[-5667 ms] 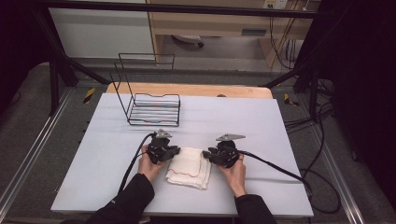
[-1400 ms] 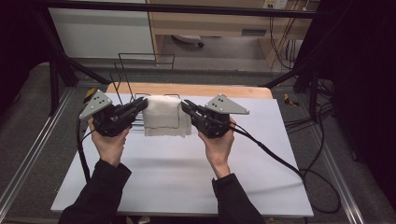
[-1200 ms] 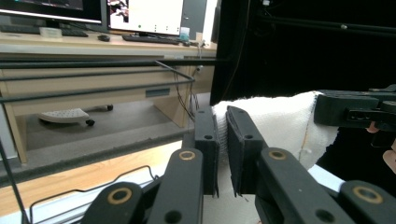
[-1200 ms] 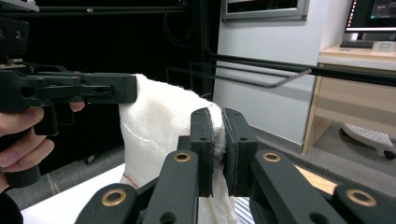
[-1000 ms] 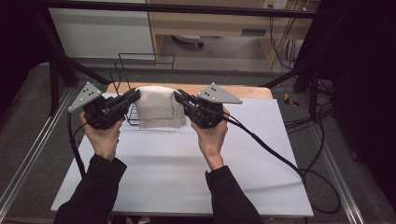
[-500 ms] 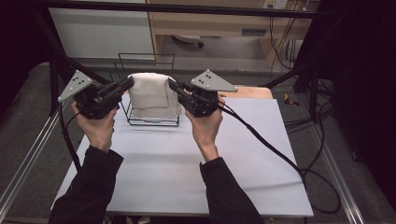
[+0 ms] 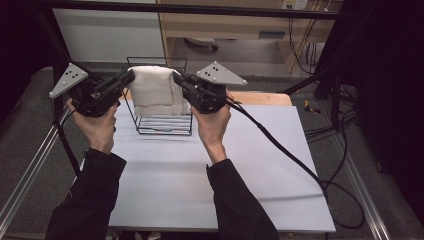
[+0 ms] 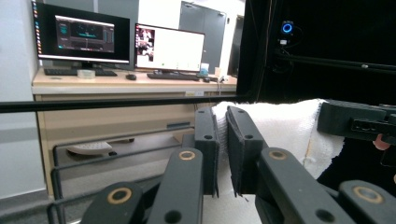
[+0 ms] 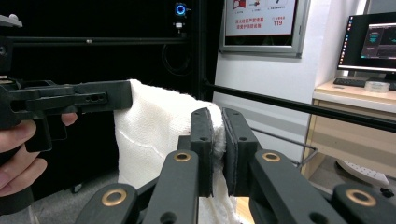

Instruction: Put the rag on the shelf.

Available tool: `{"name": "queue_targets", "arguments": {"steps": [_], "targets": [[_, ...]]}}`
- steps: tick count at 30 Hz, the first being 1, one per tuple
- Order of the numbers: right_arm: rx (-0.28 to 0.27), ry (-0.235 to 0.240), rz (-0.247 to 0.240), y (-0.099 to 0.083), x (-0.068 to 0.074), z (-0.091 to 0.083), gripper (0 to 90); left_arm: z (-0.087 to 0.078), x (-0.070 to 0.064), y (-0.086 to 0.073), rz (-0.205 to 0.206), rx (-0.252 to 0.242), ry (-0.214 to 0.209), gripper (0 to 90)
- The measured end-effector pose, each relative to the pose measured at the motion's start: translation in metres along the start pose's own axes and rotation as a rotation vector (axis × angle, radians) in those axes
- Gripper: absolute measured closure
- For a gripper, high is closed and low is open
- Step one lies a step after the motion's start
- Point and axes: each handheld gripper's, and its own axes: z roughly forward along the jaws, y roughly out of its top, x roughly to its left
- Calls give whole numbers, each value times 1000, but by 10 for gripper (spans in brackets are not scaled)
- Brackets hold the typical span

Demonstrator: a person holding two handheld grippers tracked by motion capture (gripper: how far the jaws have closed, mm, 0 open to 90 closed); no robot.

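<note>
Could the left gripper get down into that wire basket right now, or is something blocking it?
Probably not yet. The left gripper is shut on one top corner of the white towel, the right gripper on the other. The towel hangs between them over the wire basket, so it would go in first.

White woven cloth towel (image 7: 156, 90) w/ faint seam lines; black wire rack (image 7: 165, 125); black claws w/ brass-coloured rivets; pale lavender tabletop (image 7: 200, 185).

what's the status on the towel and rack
Left tool and right tool shut on white towel, one top corner each. Towel hangs above wire rack. Nothing in the way.
</note>
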Motion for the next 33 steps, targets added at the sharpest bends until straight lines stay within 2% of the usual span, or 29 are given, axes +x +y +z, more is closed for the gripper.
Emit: {"name": "queue_targets", "arguments": {"steps": [17,33], "targets": [[-14,-9,-16,29,-1,23,840,8,14,29,3,-26,38,826],[-21,-21,-14,42,-8,45,840,22,30,42,5,-35,63,827]]}}
